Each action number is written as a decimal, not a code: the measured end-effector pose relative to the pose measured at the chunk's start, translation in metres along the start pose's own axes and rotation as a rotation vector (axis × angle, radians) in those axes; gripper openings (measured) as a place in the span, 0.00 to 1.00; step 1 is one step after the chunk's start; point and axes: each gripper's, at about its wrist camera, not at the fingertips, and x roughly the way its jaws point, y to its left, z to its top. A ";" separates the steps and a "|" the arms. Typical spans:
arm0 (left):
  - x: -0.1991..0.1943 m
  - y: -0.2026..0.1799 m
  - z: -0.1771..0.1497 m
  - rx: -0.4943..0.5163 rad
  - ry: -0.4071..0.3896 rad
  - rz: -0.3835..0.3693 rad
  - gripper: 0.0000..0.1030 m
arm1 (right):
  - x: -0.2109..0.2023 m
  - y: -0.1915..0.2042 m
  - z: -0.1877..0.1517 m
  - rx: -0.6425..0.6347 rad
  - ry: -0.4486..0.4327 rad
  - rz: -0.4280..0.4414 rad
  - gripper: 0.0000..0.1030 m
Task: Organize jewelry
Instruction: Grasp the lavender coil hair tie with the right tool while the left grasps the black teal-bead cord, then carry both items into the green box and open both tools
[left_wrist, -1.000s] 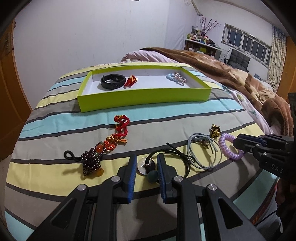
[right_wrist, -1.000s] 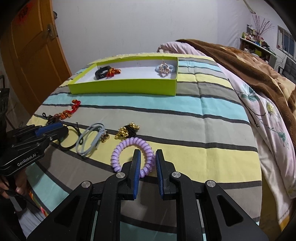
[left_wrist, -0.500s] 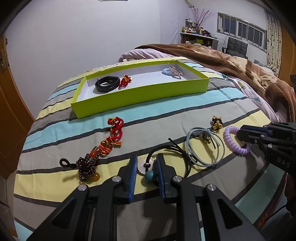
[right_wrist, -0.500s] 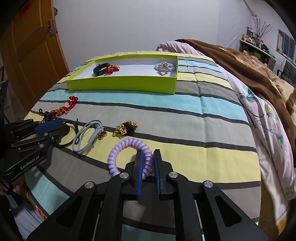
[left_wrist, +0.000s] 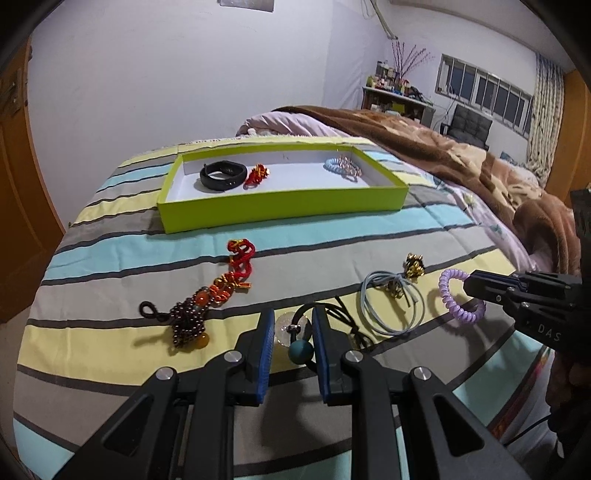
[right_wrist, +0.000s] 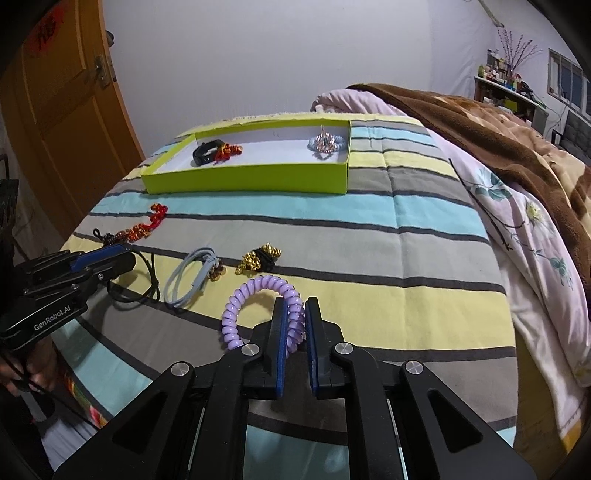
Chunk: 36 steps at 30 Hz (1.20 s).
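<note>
My right gripper (right_wrist: 295, 308) is shut on a purple coil hair tie (right_wrist: 255, 291) and holds it up off the striped bedspread; it also shows in the left wrist view (left_wrist: 460, 301). My left gripper (left_wrist: 293, 319) stands around a black cord necklace with a teal bead (left_wrist: 300, 350) and a clear pendant; the bead hangs between the fingers, and whether they pinch it I cannot tell. A green tray (left_wrist: 280, 208) at the far side holds a black band (left_wrist: 222, 175), a red charm (left_wrist: 256, 174) and a blue coil tie (left_wrist: 341, 168).
On the bedspread lie a red and brown bead string (left_wrist: 207, 299), a grey cord loop (left_wrist: 389, 304) and a gold bell tie (left_wrist: 413, 264). A brown blanket (right_wrist: 498, 122) covers the right side. A wooden door (right_wrist: 62, 110) stands at the left.
My right gripper closed on the purple coil tie and lifted it off the bedspread. My left gripper rose a little with the teal bead between its fingers.
</note>
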 end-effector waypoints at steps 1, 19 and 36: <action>-0.003 0.000 0.001 -0.004 -0.006 -0.001 0.21 | -0.001 0.000 0.001 0.000 -0.004 0.000 0.09; -0.048 0.004 0.029 -0.027 -0.130 -0.004 0.21 | -0.036 0.014 0.030 -0.016 -0.119 0.019 0.09; -0.048 0.016 0.055 -0.043 -0.175 0.018 0.21 | -0.036 0.026 0.064 -0.057 -0.168 0.017 0.09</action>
